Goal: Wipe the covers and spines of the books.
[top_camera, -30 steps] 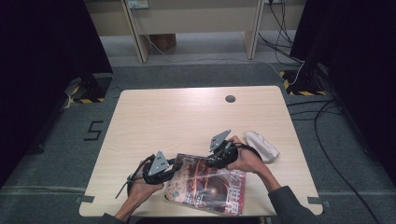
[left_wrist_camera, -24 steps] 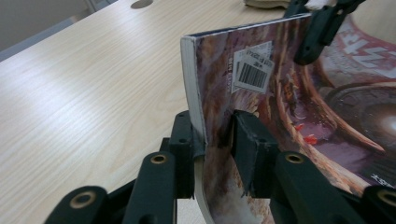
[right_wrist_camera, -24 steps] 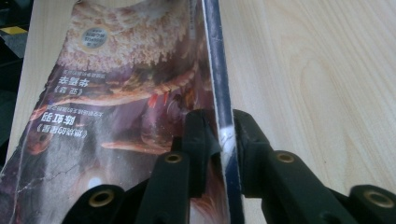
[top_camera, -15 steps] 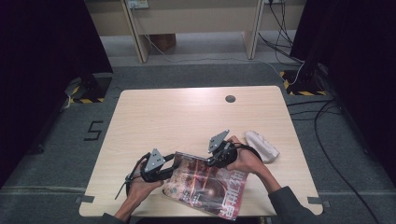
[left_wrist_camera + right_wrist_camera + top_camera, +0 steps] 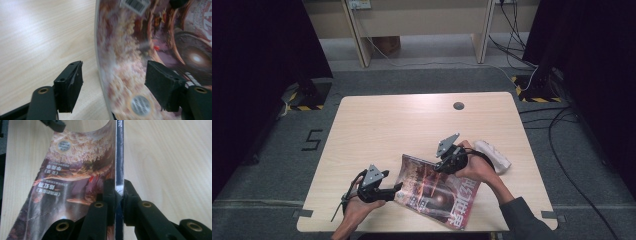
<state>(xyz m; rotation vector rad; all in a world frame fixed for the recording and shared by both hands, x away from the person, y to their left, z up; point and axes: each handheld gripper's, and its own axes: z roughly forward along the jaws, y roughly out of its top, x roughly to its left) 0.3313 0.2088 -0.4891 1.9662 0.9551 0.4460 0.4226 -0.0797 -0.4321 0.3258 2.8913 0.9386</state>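
Observation:
A magazine (image 5: 437,192) with a dark reddish cover lies near the table's front edge, its left side curled upward. My right gripper (image 5: 443,165) is shut on its spine at the far edge; in the right gripper view the pads pinch the dark spine (image 5: 119,157) of the magazine (image 5: 75,170). My left gripper (image 5: 398,189) stands at the magazine's left edge. Its jaws have just been opening. In the left gripper view the magazine (image 5: 150,50) has its edge between the spread jaws of the left gripper (image 5: 113,82), and neither pad presses on it.
A white oblong object (image 5: 493,156) lies just right of the right hand. A small dark round grommet (image 5: 458,105) sits near the far edge of the light wooden table (image 5: 412,125). Cables run over the grey floor at right.
The left gripper's jaws have spread apart and let go of the magazine's left edge. The magazine has shifted slightly to the right. The right gripper stays clamped on the spine.

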